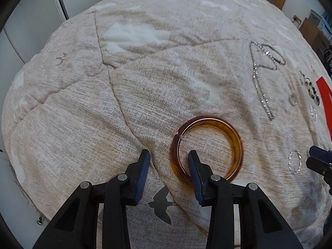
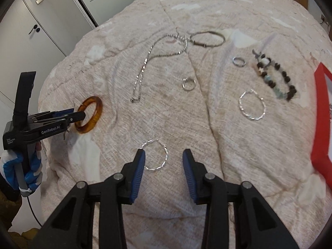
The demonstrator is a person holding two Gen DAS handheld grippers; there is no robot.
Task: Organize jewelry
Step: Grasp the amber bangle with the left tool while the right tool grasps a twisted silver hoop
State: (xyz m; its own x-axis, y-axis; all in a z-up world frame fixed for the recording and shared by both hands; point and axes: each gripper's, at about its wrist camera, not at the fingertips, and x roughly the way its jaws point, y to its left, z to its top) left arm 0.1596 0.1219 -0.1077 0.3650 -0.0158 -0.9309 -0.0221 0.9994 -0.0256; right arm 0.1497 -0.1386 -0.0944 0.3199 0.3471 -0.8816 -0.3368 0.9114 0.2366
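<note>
Now the left gripper (image 1: 169, 155), jaws spread, straddles the amber resin bangle's (image 1: 235, 137) rim on the beige quilt (image 1: 83, 103); the right gripper (image 2: 164, 155) gapes, holding nothing.

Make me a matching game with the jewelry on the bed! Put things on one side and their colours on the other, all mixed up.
Things:
1. bangle
2. necklace
3. bead bracelet
4. tray

Colours:
A. red
B. dark brown beads with pale ones
C. see-through amber
D. silver

Right pairs: 1-C, 2-D, 3-B, 4-A.
</note>
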